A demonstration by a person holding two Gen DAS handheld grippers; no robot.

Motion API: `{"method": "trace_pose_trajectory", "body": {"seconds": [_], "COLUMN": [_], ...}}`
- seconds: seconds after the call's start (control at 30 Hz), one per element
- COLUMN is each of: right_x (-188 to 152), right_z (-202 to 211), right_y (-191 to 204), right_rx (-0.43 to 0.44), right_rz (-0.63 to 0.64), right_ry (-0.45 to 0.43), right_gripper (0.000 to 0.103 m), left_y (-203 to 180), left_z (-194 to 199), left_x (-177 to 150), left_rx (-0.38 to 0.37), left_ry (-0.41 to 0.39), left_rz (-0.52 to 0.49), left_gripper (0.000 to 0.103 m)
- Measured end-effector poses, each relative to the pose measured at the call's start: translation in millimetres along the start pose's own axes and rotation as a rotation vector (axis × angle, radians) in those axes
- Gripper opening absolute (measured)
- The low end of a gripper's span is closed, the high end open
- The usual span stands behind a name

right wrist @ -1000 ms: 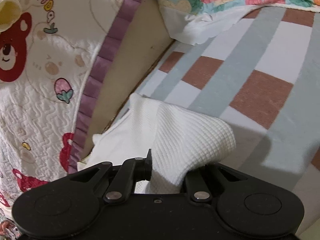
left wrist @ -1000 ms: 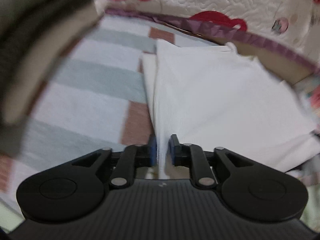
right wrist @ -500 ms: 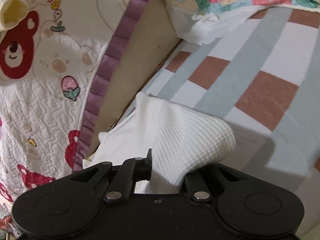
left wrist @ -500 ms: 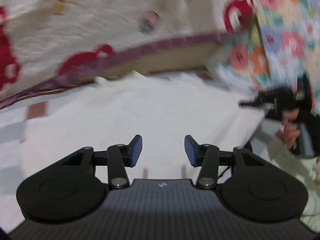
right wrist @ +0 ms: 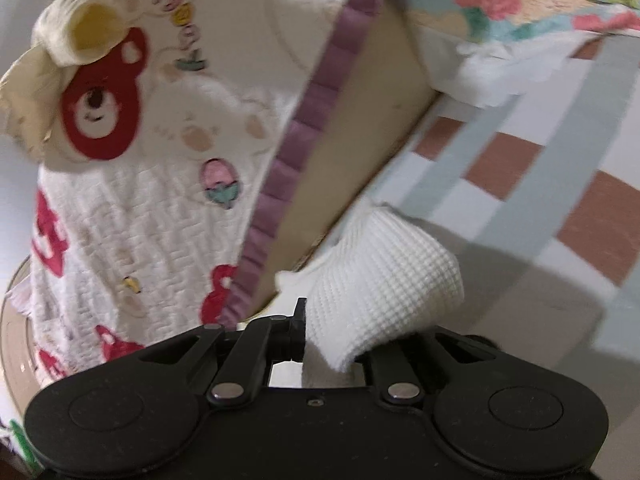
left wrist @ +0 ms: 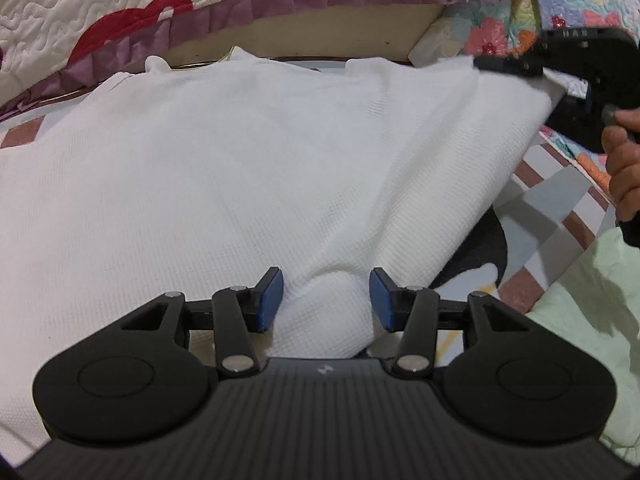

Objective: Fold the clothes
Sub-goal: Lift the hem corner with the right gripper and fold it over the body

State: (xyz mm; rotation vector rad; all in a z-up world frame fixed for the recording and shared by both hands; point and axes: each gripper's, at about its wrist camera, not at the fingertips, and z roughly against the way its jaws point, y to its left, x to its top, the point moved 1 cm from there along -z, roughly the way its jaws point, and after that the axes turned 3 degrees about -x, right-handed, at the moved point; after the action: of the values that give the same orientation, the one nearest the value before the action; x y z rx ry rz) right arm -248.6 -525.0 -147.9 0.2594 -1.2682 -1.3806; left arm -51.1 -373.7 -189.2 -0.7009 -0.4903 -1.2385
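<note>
Striped bedding in grey, white and rust squares forms the bed surface (right wrist: 520,184), bounded at the far side by a quilted headboard cover (left wrist: 120,8) with red bear prints and a purple ruffle. On this bed lies the white waffle-knit garment (left wrist: 208,168), spread broadly, its long axis running left to right across the left wrist view and parallel to the headboard. The left hand-held gripper (left wrist: 326,300) stands with its jaws apart; a raised hump of the garment's near edge sits between the blue pads, and neither pad visibly presses it. The right hand-held gripper (right wrist: 340,344) is closed on one end of the garment, with a thick fold of the fabric bulging out from between the fingers and lifted off the bed. In the left wrist view the right hand-held gripper appears at the far right corner of the garment, with the person's hand (left wrist: 624,168) behind it. The garment therefore extends directly ahead of the left hand-held gripper and away to its left, while its right end is the held one. Judgement: the fold line depends on the free near edge, and the left hand-held gripper is the nearer unit to it. Whether the garment already carries a fold cannot be determined.
</note>
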Motion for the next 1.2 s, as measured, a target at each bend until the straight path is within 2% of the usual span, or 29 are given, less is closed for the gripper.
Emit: {"method": "trace_pose_trajectory", "body": {"seconds": [0.17, 0.27, 0.33, 0.4, 0.5, 0.6, 0.67, 0.77, 0.83, 0.93, 1.03, 1.1, 1.2], "right_x": [-0.7, -3.9, -12.0, -26.4, -63.4, -116.9, -157.0, -204.5, -222.0, -231.5, -237.1, -234.5, -226.6], "right_z": [-7.4, -15.2, -24.8, -36.4, -58.9, -84.7, -103.4, -120.0, -118.2, -105.9, -95.0, -90.8, -86.2], "right_y": [21.5, 53.8, 85.5, 117.9, 162.2, 194.0, 204.0, 202.9, 199.6, 199.8, 200.7, 200.3, 202.5], "right_rx": [0.041, 0.106, 0.164, 0.213, 0.297, 0.344, 0.328, 0.238, 0.21, 0.212, 0.207, 0.207, 0.238], "right_rz": [0.019, 0.076, 0.141, 0.215, 0.291, 0.395, 0.496, 0.673, 0.769, 0.892, 0.994, 1.012, 0.962], "right_ry": [0.038, 0.079, 0.126, 0.183, 0.297, 0.433, 0.52, 0.596, 0.6, 0.572, 0.547, 0.521, 0.465], "right_gripper": [0.011, 0.011, 0.011, 0.011, 0.011, 0.011, 0.011, 0.011, 0.011, 0.011, 0.011, 0.011, 0.011], "left_y": [10.3, 18.7, 36.0, 59.2, 100.1, 139.9, 160.0, 174.3, 178.3, 184.8, 189.3, 187.9, 187.8], "left_z": [15.6, 28.1, 53.1, 80.5, 121.3, 146.3, 150.1, 147.6, 144.3, 142.1, 128.4, 120.9, 117.5], "left_x": [6.1, 9.9, 7.8, 3.7, -7.8, -27.7, -45.6, -57.9, -56.9, -53.2, -53.7, -54.9, -57.5], "left_rx": [-0.075, -0.127, -0.131, -0.092, -0.015, 0.056, 0.051, 0.024, -0.02, -0.024, -0.002, 0.045, 0.064], "left_ry": [0.081, 0.132, 0.12, 0.086, 0.028, -0.03, -0.081, -0.139, -0.162, -0.198, -0.169, -0.142, -0.121], "left_rz": [0.045, 0.081, 0.119, 0.161, 0.252, 0.339, 0.42, 0.481, 0.5, 0.487, 0.481, 0.436, 0.4], "left_gripper": [0.05, 0.05, 0.05, 0.052, 0.054, 0.054, 0.051, 0.051, 0.051, 0.051, 0.051, 0.051, 0.052]}}
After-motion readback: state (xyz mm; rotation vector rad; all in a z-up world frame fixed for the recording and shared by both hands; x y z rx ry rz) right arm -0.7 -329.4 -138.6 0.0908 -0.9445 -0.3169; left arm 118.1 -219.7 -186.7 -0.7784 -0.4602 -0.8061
